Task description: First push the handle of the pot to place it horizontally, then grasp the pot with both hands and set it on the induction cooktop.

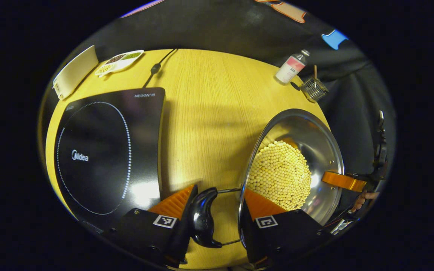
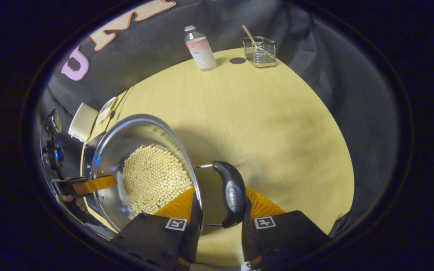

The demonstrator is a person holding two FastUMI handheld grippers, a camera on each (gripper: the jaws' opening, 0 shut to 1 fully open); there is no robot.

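Handles on both sides of the pot (image 1: 296, 165) are lying level, and each tool is straddling one: the left tool (image 1: 217, 205) is standing with its jaws apart around the near black handle (image 1: 202, 218), one finger reaching inside the rim, and the right tool (image 2: 219, 205) is doing the same around the opposite handle (image 2: 232, 194), neither visibly pressing yet. Judging by this, the pot of pale beans is sitting on the desk (image 1: 209, 113) beside the induction cooktop (image 1: 107, 150), awaiting a balanced two-sided lift.
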